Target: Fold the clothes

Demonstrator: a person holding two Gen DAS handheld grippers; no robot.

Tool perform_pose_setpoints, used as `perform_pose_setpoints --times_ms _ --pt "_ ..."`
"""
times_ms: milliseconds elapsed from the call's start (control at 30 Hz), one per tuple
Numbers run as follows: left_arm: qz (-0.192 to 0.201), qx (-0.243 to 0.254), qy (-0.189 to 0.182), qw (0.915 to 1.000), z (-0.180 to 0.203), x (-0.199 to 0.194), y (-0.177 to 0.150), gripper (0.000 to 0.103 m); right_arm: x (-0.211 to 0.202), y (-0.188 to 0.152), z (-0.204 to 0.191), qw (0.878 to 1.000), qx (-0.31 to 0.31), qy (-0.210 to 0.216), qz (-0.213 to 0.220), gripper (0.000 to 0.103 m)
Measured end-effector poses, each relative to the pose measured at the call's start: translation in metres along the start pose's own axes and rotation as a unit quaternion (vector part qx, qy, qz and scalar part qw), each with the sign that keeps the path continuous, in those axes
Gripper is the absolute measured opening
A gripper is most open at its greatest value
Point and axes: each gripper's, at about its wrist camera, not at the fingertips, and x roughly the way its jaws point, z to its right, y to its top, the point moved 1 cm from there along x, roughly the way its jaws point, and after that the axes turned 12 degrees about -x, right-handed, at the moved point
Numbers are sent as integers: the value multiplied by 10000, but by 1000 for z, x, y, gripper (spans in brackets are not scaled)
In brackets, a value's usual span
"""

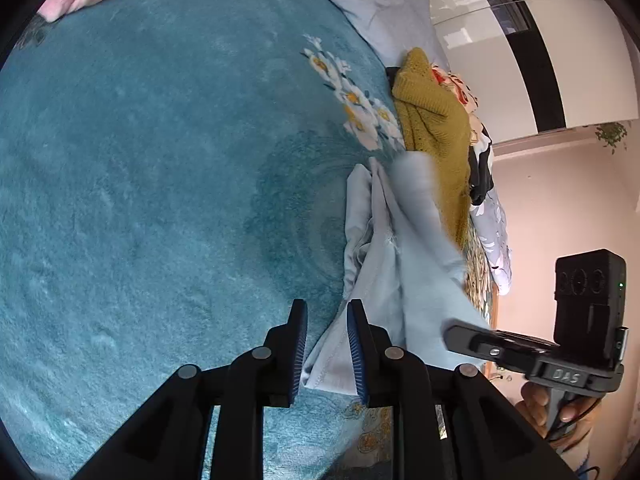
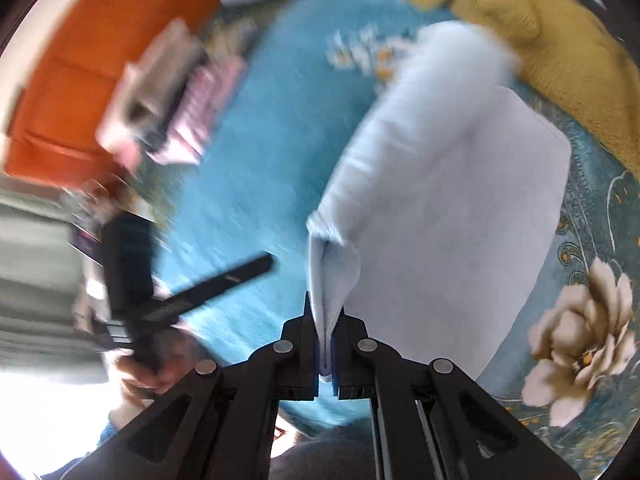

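1. Left gripper: nearest the lens; fingers standing narrowly apart, the hem of the pale blue garment lying between them, pads not pressing.
2. Right gripper: fingers pinching a folded edge of the same garment; pointing steeply down, with the cloth draping away over the teal blanket.
3. Step, as judged: garment being lifted and spread for a first fold; next move is calling for the left gripper to take a second corner.
4. Mustard sweater: waiting beyond, unfolded.
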Motion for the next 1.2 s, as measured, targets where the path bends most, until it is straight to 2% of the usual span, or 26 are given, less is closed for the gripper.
perform_pose_setpoints --times_ms 100,200,267,333,467,533,633,700,767,833,900,1033,1100,1200 --pt "-66 -178 -131 9997 -8 2 -3 26 23 5 -3 9993 15 -54 -364 7" --pt "-230 -341 -301 9987 -7 13 -7 34 26 4 -10 9988 -168 -104 -446 9" --pt "-311 -361 -342 9983 -3 20 -10 35 20 1 -11 9990 -227 58 -368 23" --pt "-345 -371 -353 9981 -1 23 -11 37 6 -5 -7 9994 -208 253 -135 41" --pt "-242 -401 -469 9978 3 21 -12 46 -33 -32 35 9972 207 242 678 43" --pt "-189 -291 -335 9988 9 24 -13 51 -43 -54 66 9929 617 125 1007 44" --pt "-184 -23 -25 9998 19 36 -18 52 -35 -98 116 9831 1429 218 1122 44" --pt "-69 102 177 9998 23 40 -20 52 -23 -126 139 9735 1890 503 1182 44" --pt "11 91 200 9998 23 43 -16 52 -13 -146 149 9655 2142 767 1264 44" --pt "-21 -60 0 10000 23 46 -7 52 -5 -162 155 9589 2310 969 1335 44" --pt "-79 -131 -184 9997 26 51 7 59 0 -169 156 9553 2392 1070 1370 44" --pt "-360 -159 -252 9989 34 76 36 66 -3 -172 158 9483 2475 1235 1559 44" --pt "-563 -141 -199 9981 37 92 46 66 -6 -171 159 9473 2482 1237 1602 44" --pt "-842 47 -346 9958 47 108 55 66 -11 -173 162 9460 2492 1239 1665 44"
